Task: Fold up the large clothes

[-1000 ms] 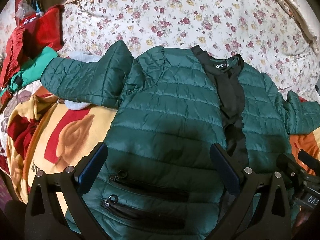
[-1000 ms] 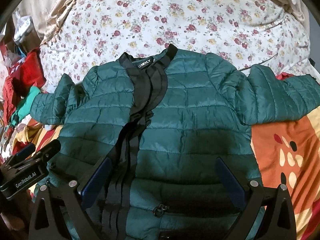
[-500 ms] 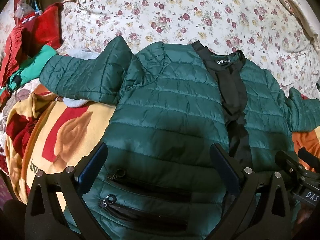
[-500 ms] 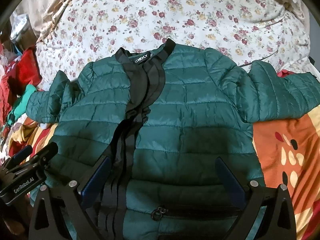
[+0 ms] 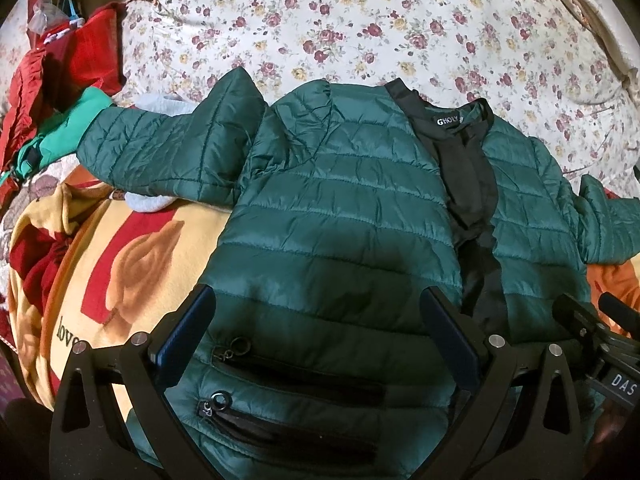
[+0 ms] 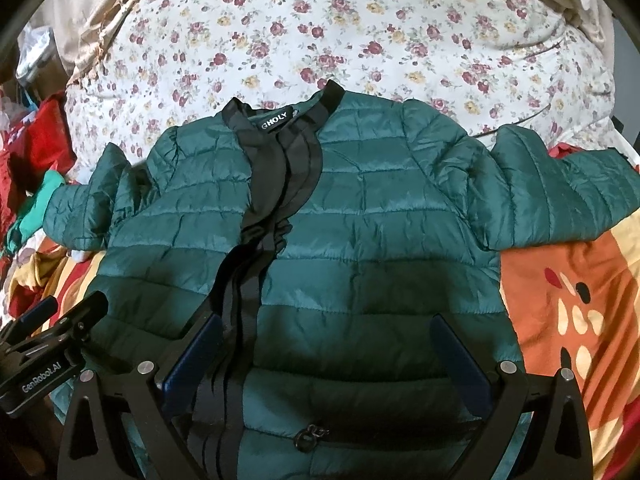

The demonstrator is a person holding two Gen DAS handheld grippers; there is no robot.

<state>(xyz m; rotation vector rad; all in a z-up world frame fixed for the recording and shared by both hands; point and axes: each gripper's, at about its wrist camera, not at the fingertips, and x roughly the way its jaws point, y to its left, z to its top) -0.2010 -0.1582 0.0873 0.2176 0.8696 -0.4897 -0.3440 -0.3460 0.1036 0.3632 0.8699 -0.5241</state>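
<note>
A dark green quilted puffer jacket (image 5: 344, 216) with a black front placket lies face up on the bed, both sleeves spread out to the sides; it also shows in the right wrist view (image 6: 360, 216). My left gripper (image 5: 316, 320) is open and empty, held just above the jacket's lower left front near the zip pockets (image 5: 296, 376). My right gripper (image 6: 324, 344) is open and empty above the lower right front, beside the placket (image 6: 240, 288). Each gripper shows at the edge of the other's view.
A floral bedspread (image 5: 360, 24) lies beyond the collar. A yellow, red and orange blanket (image 5: 132, 264) lies under the jacket (image 6: 568, 304). Red and bright green clothes (image 5: 60, 92) are piled at the left.
Both grippers have drawn back toward the hem a little, so the jacket sits slightly farther away in both views. The jacket has not moved. Both grippers stay open.
</note>
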